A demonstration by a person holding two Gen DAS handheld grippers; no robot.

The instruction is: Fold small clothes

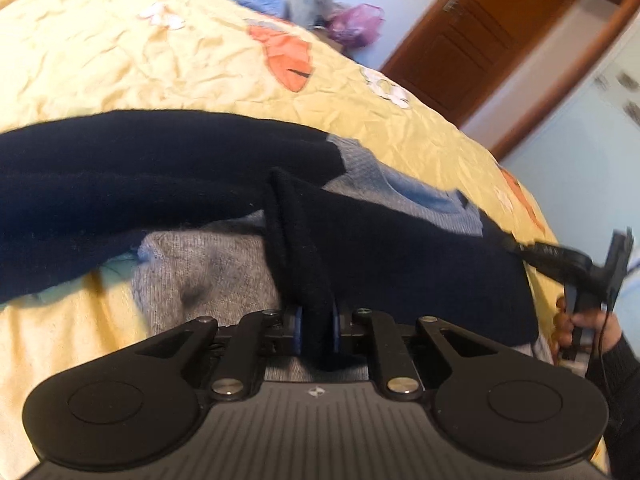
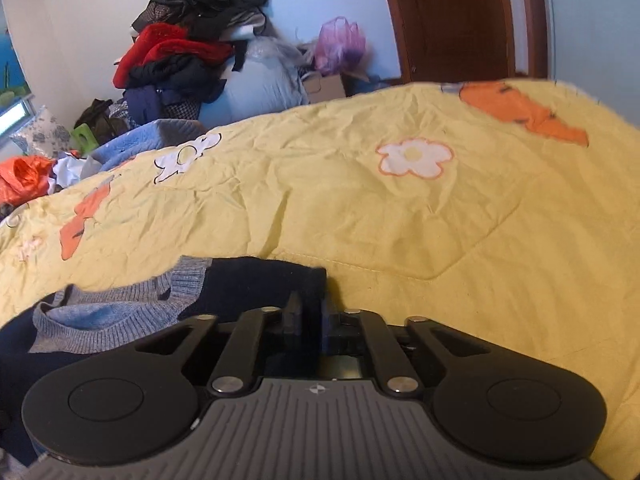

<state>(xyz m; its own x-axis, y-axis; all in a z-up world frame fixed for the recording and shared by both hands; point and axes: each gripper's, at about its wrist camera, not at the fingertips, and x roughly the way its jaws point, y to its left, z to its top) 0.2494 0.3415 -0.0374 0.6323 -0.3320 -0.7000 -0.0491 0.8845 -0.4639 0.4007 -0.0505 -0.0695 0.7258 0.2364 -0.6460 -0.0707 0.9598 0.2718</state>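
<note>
Right in front of you, your left gripper (image 1: 316, 330) is pinched tight on a thick fold of the dark blue sweater (image 1: 168, 184). Its blue pads (image 1: 298, 330) press the cloth from both sides, with only the bunched wool between them.

Your sweater lies on the yellow quilt (image 1: 120, 52). In the left wrist view its long way runs side to side across the picture, from the far left edge over to the right. One dark sleeve or edge is folded across the top. The grey ribbed neck (image 1: 400, 192) sits on the right half, and a grey part (image 1: 208, 268) shows below the dark fold, just above your left gripper.

Over at the right edge of that view, your right gripper (image 1: 516, 246) touches the far end of the sweater, and your hand (image 1: 580, 320) holds its handle.

From the right wrist view, your right gripper (image 2: 316, 320) is closed on a dark blue corner of the sweater (image 2: 260, 280), with cloth filling the narrow gap. The grey neck (image 2: 120, 320) lies to its left, opening toward the left. Past the quilt, a pile of clothes (image 2: 188, 40) sits by the wall, near a brown door (image 2: 456, 16).
</note>
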